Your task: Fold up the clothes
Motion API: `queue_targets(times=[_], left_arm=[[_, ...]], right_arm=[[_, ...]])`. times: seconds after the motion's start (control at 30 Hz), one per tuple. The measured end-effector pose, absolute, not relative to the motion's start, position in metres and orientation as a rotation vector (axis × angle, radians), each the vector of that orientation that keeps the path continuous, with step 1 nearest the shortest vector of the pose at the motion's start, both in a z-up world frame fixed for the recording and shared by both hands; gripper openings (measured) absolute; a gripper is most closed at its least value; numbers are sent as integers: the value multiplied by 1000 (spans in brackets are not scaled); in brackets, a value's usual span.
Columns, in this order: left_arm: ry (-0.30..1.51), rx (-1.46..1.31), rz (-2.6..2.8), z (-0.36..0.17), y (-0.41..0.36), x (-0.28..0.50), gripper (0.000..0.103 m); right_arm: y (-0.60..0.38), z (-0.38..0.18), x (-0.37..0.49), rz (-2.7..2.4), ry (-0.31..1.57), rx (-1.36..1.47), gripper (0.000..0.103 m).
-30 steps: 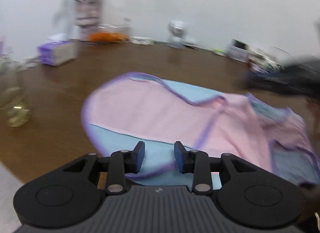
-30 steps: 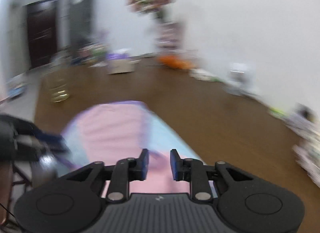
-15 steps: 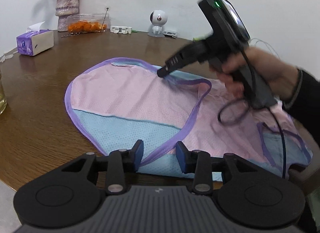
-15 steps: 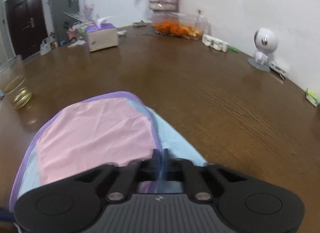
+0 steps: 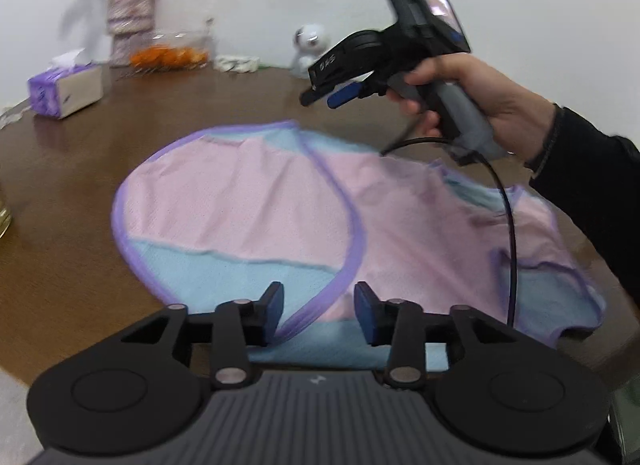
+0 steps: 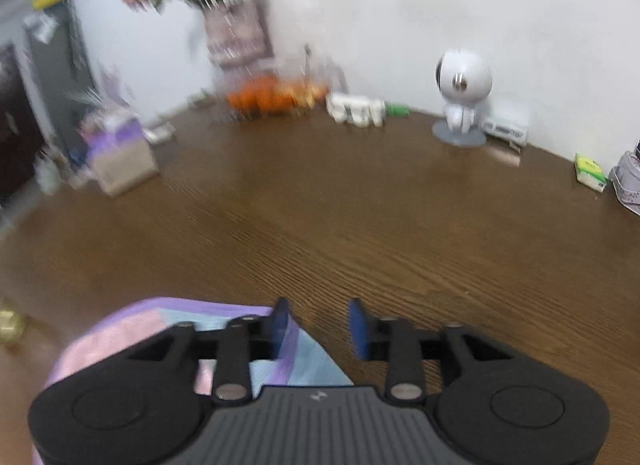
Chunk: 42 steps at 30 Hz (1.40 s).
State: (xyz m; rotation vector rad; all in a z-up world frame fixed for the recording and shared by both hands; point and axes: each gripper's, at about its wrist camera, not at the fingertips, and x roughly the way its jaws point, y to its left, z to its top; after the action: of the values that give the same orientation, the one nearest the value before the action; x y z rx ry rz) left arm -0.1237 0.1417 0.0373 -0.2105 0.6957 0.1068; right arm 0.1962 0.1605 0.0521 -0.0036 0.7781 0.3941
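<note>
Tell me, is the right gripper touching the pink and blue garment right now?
Apart. In the left wrist view the right gripper hangs in the air, brown table visible between it and the garment. Its jaws, just opened, hold nothing.

Bare table [image 6: 360,225] lies open beyond the garment [image 5: 256,201]; tissue box [image 5: 64,91] and vase [image 5: 128,21] line the far edge.
</note>
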Motion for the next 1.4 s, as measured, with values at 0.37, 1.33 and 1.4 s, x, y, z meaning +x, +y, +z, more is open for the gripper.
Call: queue_targets(times=[0.37,1.33,1.4], left_arm=[[678,-153,219,39,139,-124,2],[662,80,13,37,117,-155,62],[699,83,1,27,129,-151,54]], right_arm=[[38,42,50,345,788,-173,36],[-13,30,-115,346,711,-149,31],[-17,20,-127,348,733,-136,31]])
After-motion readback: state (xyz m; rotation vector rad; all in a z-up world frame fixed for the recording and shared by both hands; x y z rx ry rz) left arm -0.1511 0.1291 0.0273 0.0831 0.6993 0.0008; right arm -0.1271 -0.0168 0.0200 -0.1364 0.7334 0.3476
